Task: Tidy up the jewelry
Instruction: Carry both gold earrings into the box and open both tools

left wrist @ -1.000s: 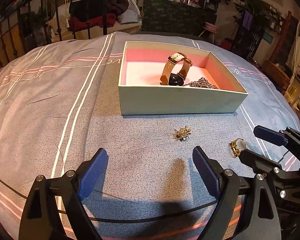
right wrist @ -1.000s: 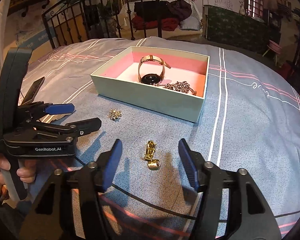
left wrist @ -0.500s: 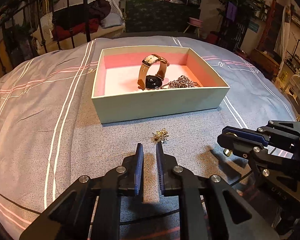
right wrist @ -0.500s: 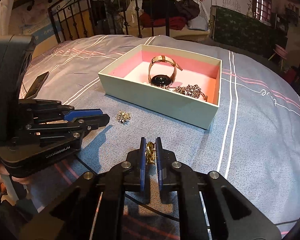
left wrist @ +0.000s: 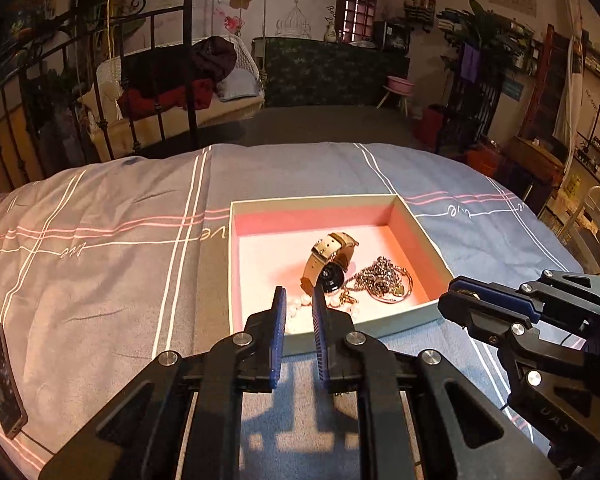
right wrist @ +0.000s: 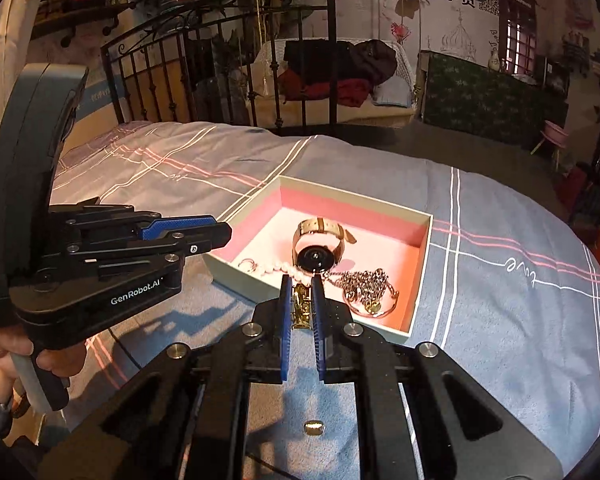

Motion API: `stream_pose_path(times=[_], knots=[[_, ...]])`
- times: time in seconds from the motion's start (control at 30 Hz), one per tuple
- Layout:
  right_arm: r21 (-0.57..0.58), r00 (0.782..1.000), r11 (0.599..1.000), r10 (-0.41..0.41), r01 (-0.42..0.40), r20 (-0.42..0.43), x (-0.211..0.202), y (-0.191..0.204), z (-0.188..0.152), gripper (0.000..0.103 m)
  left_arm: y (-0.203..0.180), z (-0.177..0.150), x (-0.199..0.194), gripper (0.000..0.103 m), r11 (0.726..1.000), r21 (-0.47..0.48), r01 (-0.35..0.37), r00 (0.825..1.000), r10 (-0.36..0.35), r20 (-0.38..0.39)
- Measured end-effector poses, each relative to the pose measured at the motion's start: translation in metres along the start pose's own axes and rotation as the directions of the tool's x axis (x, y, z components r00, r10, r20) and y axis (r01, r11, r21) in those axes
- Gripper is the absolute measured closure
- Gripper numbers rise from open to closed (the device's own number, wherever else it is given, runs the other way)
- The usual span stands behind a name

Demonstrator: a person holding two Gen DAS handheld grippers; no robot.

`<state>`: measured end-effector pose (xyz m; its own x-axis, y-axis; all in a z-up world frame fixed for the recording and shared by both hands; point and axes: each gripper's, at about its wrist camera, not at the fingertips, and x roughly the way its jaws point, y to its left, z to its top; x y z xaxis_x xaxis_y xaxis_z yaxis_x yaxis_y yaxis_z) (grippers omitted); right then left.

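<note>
A pale green box with a pink lining [left wrist: 416,232] [right wrist: 420,280] sits on the bed. In it lie a tan-strap watch [left wrist: 328,260] [right wrist: 320,248], a silver chain [left wrist: 384,280] [right wrist: 364,284] and a pearl strand [right wrist: 274,268]. My right gripper [right wrist: 300,300] is shut on a gold clasp piece [right wrist: 301,306], held over the box's near wall. My left gripper [left wrist: 298,312] is nearly shut above the box's near edge; nothing shows between its fingers. A small gold ring [right wrist: 315,427] lies on the cover below the right gripper.
The grey-blue bedcover with white and pink stripes [left wrist: 120,248] spreads around the box. A phone [left wrist: 0,380] lies at the left edge. An iron bed frame [right wrist: 220,60] and a cluttered room stand behind.
Both grippers have risen and moved forward over the box's near edge. The right one carries the gold piece with it. The small brooch on the cover is out of view.
</note>
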<state>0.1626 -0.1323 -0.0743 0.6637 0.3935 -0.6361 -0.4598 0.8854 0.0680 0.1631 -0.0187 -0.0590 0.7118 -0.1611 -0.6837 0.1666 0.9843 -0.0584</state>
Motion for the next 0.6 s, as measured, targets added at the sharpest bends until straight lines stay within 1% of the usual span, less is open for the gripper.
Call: stream_pose_path(times=[0.13,0.27,0.4,0.6], knots=[[0.026,0.999,1.0,-0.012,0.011,0.029,0.001,-0.011,0.019,0.093,0.002,0.018,0.005,0.09,1.0,-0.007,-0.002,1.0,0.002,0.009],[0.039,0.999,0.999,-0.035,0.033,0.037,0.005,-0.02,0.036,0.093,0.002,0.03,0.015,0.09,1.0,-0.013,0.004,1.0,-0.004,-0.005],[0.049,0.998,0.997,-0.057,0.056,0.017,0.017,-0.027,0.045,0.093,0.004,0.035,0.027,0.09,1.0,-0.024,-0.002,1.0,0.002,-0.025],[0.062,0.997,0.995,-0.07,0.072,-0.033,0.035,-0.037,0.041,0.093,0.008,0.034,0.047,0.09,0.999,-0.039,-0.022,0.997,0.019,-0.073]])
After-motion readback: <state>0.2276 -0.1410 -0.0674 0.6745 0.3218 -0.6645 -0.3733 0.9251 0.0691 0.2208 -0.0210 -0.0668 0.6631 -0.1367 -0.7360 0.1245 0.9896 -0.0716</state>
